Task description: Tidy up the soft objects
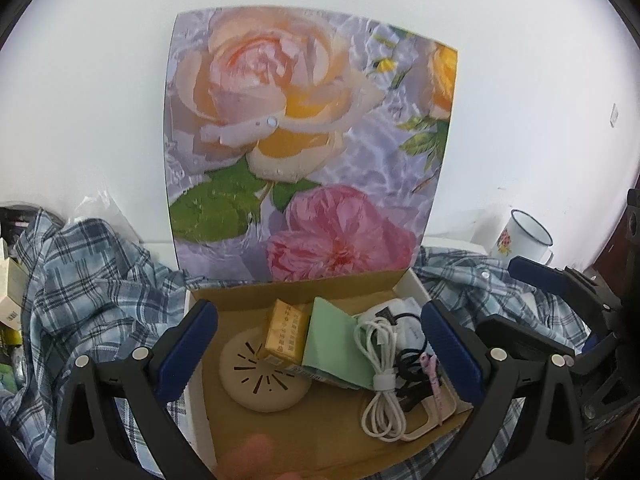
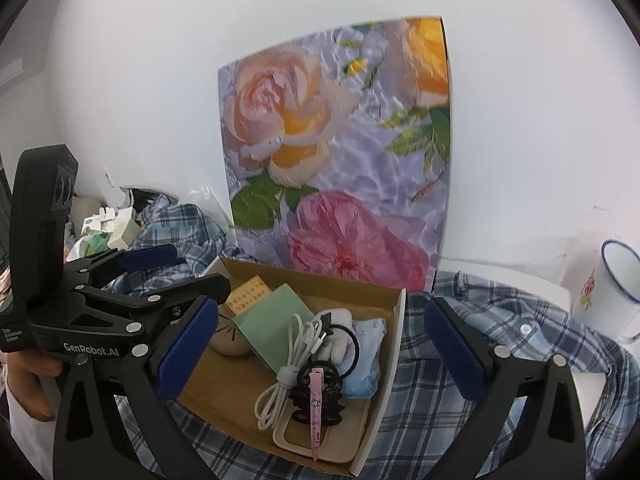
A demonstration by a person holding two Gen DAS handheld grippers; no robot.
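Though perhaps partly hidden, one plaid shirt, one box.

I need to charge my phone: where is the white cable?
The coiled white cable lies inside the open cardboard box, right of the green card and left of the black hair clip.

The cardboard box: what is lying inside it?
Inside the cardboard box: a round beige disc, yellow carton, green card, coiled white cable, black hair clip, pink clip, pale blue packet. Whatever lies beneath them is covered.
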